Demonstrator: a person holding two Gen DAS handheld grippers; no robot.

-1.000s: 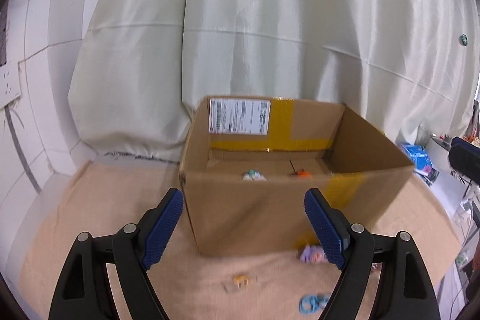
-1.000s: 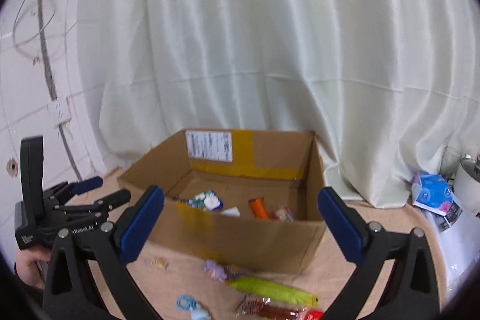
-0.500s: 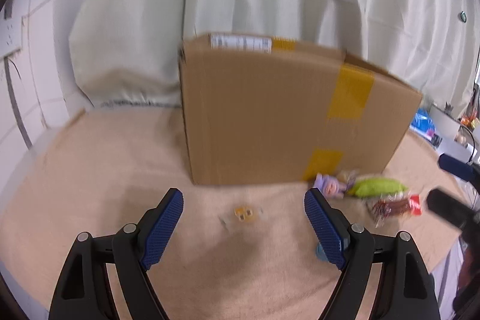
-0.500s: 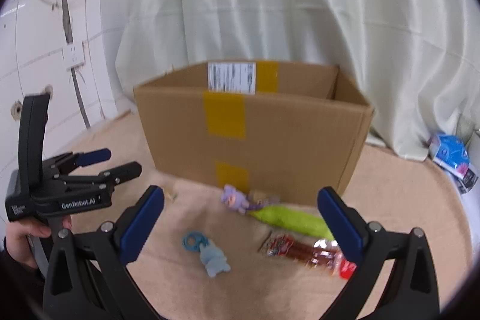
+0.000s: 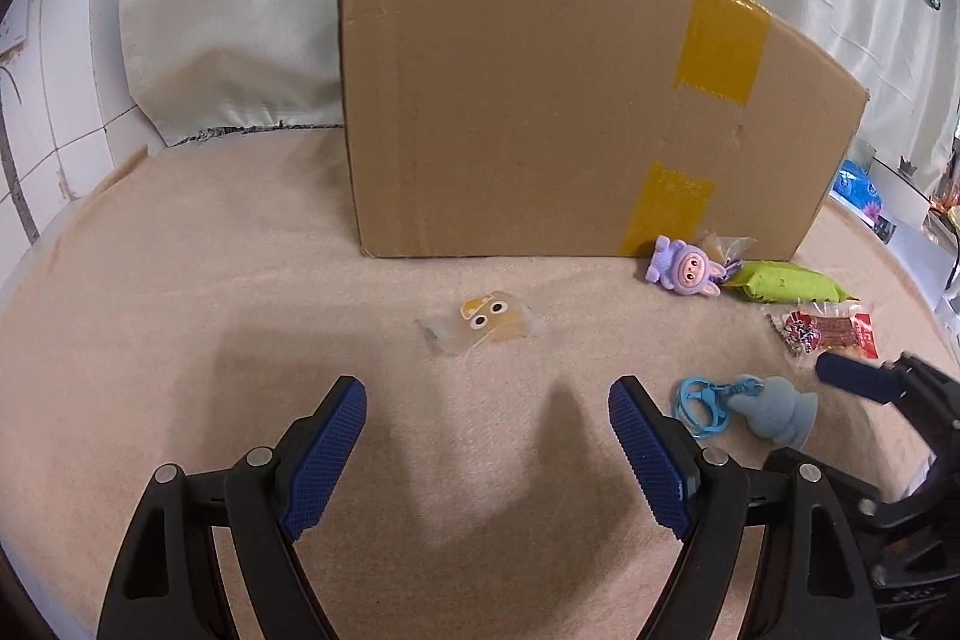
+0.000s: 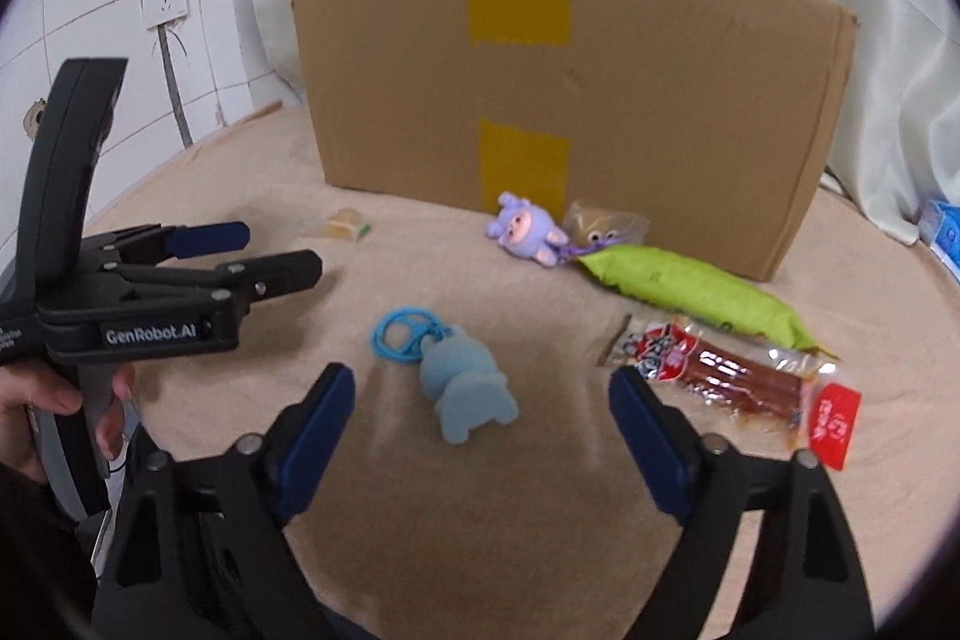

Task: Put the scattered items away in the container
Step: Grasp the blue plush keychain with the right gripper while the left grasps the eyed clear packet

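The blue keychain figure (image 6: pixel 465 382) lies on the cloth-covered desk (image 6: pixel 492 520) just ahead of the right hand-held gripper (image 6: pixel 480 421), a little left of the midline between its jaws, with nothing yet between the pads. Its long axis runs away from that gripper and slightly leftward, blue loop (image 6: pixel 403 334) at the far end, flat base nearest. The right gripper is clearly the nearer one; from the left wrist view the figure (image 5: pixel 780 415) sits off beyond the left hand-held gripper's (image 5: pixel 487 454) right finger. That left gripper stands open and empty, facing the small clear packet with cartoon eyes (image 5: pixel 480 325) a short way ahead of it.

The cardboard box (image 6: pixel 570 100) stands behind all the scattered items, with the purple plush toy (image 6: pixel 528 232), green packet (image 6: pixel 696 295) and red snack packet (image 6: pixel 738 379) near its front wall.

Compared with a second ago, both grippers have come down (the box interior, visible then, is now hidden behind its front wall). The right gripper's jaws have just been closing somewhat, still wide and gripping nothing. I judge the likely next move a short reach forward onto the figure.
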